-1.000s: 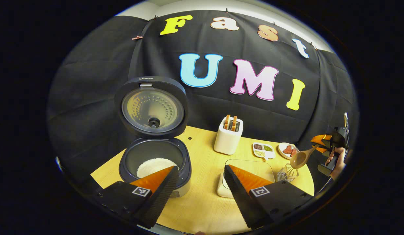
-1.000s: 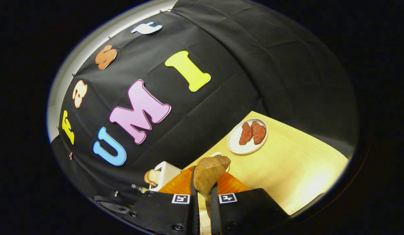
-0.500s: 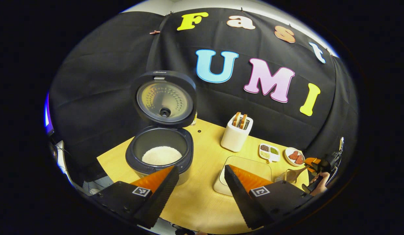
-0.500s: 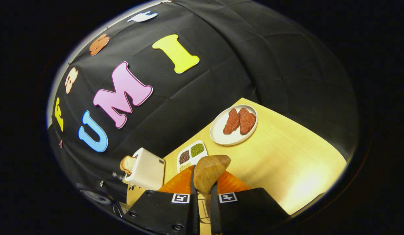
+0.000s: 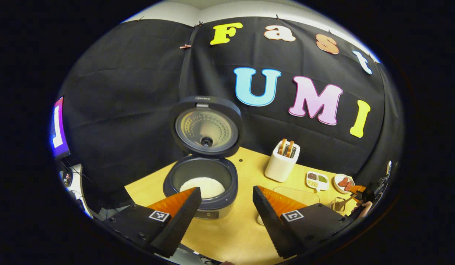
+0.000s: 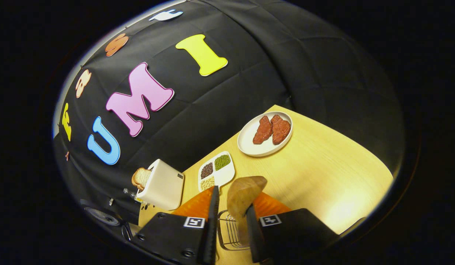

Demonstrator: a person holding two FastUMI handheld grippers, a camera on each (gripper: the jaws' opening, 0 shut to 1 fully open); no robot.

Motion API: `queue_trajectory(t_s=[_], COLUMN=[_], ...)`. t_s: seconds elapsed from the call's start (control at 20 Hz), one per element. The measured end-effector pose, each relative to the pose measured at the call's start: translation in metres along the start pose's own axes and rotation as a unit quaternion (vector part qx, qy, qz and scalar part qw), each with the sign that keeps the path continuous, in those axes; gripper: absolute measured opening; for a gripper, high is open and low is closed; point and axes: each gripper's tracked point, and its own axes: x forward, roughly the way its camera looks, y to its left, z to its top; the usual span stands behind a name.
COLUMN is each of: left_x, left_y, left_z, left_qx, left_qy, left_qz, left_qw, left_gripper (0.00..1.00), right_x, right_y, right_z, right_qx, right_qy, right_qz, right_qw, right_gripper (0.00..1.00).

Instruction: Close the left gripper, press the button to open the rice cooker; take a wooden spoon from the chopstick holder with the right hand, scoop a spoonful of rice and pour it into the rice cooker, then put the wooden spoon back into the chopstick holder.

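Observation:
The rice cooker (image 5: 202, 191) stands with its lid (image 5: 207, 127) raised, and white rice (image 5: 203, 185) lies in its pot. My left gripper (image 5: 226, 190) hovers in front of the cooker, open and holding nothing. In the right gripper view the wooden spoon (image 6: 245, 191) stands bowl-up in the wire chopstick holder (image 6: 229, 232). My right gripper (image 6: 231, 206) is around the spoon's handle with its jaws parted; the spoon leans toward the right-hand finger. The left gripper view has that gripper (image 5: 359, 191), held by a hand, above the holder (image 5: 337, 203) at the far right.
A white toaster (image 6: 161, 184) with bread, a divided dish of grains (image 6: 216, 171) and a plate with red pieces (image 6: 266, 134) sit on the wooden table (image 6: 323, 176). A shallow tray (image 5: 297, 192) lies right of the cooker. A lit screen (image 5: 58, 127) hangs left.
My right gripper has come down with the spoon into the wire holder, and its jaws have parted. My left gripper has drawn back from the cooker, still open.

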Motion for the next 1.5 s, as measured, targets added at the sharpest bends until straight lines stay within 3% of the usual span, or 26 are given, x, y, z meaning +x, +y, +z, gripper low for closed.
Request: queue_trajectory(t_s=[0.1,0.3,0.55,0.8,1.0,1.15,1.3,1.5], left_x=[0.003,0.009,0.022,0.052,0.091,0.125,0.158,0.175], left_y=[0.005,0.023,0.044,0.050,0.062,0.063,0.065,0.060], left_z=[0.017,0.059,0.132,0.180,0.202,0.214,0.217,0.206], left_qx=[-0.011,0.016,0.078,0.112,0.117,0.111,0.112,0.117], left_qy=[-0.026,-0.084,-0.177,-0.246,-0.264,-0.278,-0.270,-0.237], left_qz=[-0.002,0.005,0.003,-0.040,-0.062,-0.082,-0.085,-0.086], left_qw=[1.000,0.996,0.981,0.962,0.955,0.951,0.952,0.960], left_gripper=[0.95,0.95,0.95,0.94,0.94,0.94,0.94,0.96], right_x=[-0.010,-0.045,-0.107,-0.175,-0.237,-0.273,-0.301,-0.321], right_y=[0.003,-0.002,0.004,0.030,0.060,0.067,0.081,0.102], right_z=[0.002,0.015,0.014,0.006,-0.019,-0.053,-0.075,-0.096], right_qx=[-0.001,-0.047,-0.112,-0.164,-0.196,-0.232,-0.261,-0.259], right_qy=[-0.001,-0.034,-0.058,-0.099,-0.128,-0.123,-0.119,-0.109], right_qz=[-0.003,-0.022,-0.039,-0.041,-0.022,-0.030,-0.033,-0.020], right_qw=[1.000,0.998,0.991,0.981,0.972,0.964,0.958,0.959], right_gripper=[1.00,0.98,0.98,0.98,0.98,0.98,0.98,0.98])
